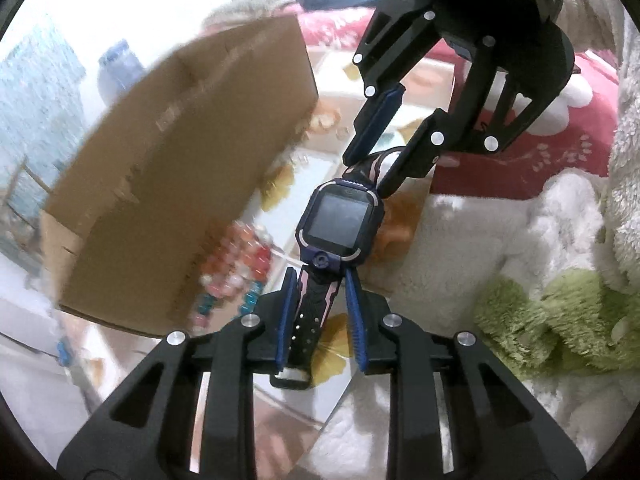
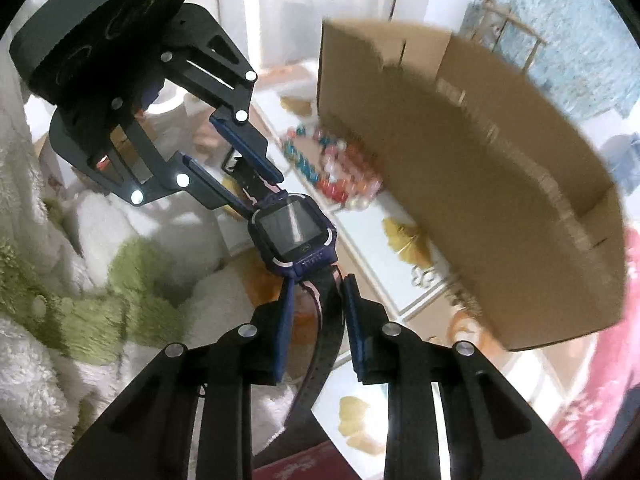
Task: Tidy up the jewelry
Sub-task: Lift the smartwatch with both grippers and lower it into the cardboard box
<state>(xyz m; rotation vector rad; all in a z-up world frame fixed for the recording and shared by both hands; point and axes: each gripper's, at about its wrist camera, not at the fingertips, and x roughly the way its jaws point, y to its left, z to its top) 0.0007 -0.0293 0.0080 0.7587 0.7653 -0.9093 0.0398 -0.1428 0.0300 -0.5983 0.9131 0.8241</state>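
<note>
Watch [image 1: 338,220] in the air over a white tray [image 1: 320,172], strap ends pinched one apiece: left gripper [image 1: 320,280] narrow on the near strap, right gripper [image 1: 380,160] narrow on the far one. Beads [image 1: 236,264] below on the tray; cardboard box [image 1: 180,168] just beside.

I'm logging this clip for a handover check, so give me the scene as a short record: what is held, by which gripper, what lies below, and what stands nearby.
held item: smartwatch, dark purple, square screen, lifted clear of the surface
left gripper: shut on one strap, the end with the holes
right gripper: shut on the opposite strap
watch pose: stretched between the two grippers, screen facing up
below: white compartment tray with coloured beads
nearby: cardboard box beside the tray
surroundings: fluffy white and green fabric
</note>
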